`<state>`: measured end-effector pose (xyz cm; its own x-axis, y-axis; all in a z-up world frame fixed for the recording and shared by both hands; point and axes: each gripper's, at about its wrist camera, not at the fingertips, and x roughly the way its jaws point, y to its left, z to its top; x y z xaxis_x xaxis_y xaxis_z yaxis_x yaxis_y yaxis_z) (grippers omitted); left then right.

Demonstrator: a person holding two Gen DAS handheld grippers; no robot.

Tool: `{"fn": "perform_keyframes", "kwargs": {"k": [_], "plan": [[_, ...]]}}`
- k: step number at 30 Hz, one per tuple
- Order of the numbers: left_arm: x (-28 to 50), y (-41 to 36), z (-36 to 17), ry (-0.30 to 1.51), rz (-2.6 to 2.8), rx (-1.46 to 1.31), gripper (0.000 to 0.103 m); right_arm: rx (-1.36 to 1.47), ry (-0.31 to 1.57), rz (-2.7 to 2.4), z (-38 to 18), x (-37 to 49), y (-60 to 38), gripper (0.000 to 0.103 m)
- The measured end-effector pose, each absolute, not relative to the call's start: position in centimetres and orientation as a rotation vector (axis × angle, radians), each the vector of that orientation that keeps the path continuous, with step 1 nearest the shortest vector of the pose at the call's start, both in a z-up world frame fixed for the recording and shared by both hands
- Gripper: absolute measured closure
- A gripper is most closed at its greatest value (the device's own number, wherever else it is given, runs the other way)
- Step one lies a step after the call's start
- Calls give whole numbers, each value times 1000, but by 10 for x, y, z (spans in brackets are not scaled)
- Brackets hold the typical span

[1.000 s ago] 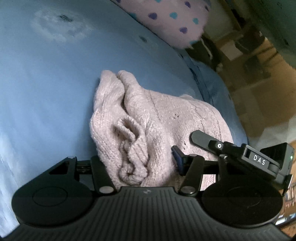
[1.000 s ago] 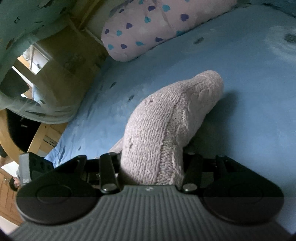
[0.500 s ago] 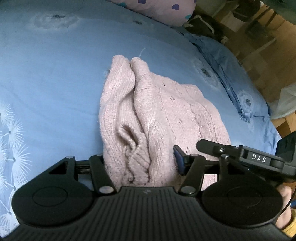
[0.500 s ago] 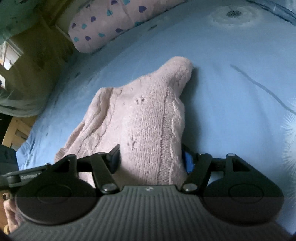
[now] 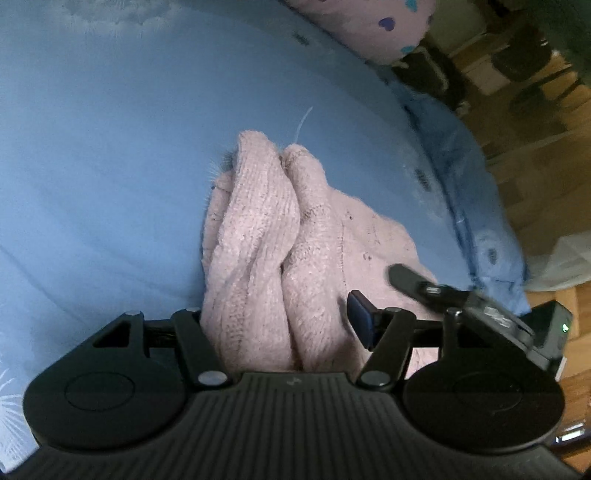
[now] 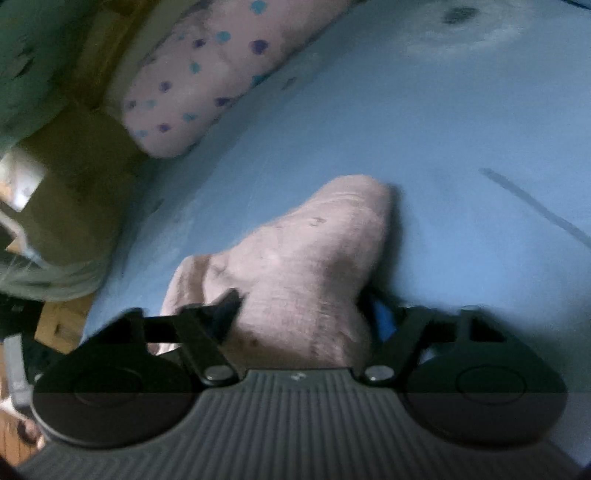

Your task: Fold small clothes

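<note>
A small pink knitted garment (image 5: 280, 229) lies bunched on the blue bed sheet (image 5: 110, 147). My left gripper (image 5: 280, 325) straddles its near edge, the jaws wide apart with the knit bulging between them; its blue pad (image 5: 360, 321) shows clear of the cloth. The right gripper shows at the right of the left wrist view (image 5: 461, 299). In the right wrist view the same garment (image 6: 306, 258) rises between the fingers of my right gripper (image 6: 303, 317), which stand apart on either side of the fold. The view is blurred.
A pink pillow with blue and purple hearts (image 6: 199, 85) lies at the bed's far end and also shows in the left wrist view (image 5: 369, 22). The bed's edge (image 5: 480, 206) drops to a wooden floor with dark furniture (image 5: 528, 59).
Both grippers have tilted and shifted with the garment, which is now bunched taller and narrower. The pillow has come back into both views. The right wrist view has become blurred.
</note>
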<state>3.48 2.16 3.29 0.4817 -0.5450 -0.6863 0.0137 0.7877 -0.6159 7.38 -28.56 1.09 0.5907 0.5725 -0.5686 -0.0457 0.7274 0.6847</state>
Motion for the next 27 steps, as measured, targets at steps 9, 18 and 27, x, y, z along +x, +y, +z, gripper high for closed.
{"fn": "perform_keyframes", "kwargs": {"k": [9,18,27], "plan": [[11,23,43,863,-221,-362,40,371,721,421,40,74,-249,67],[12,8,53,853,-186,-322,39,494,783,300,38,54,-265,55],[-51,6,97,841,-178,-183,39,473,739,265,56,-29,-291,54]]}}
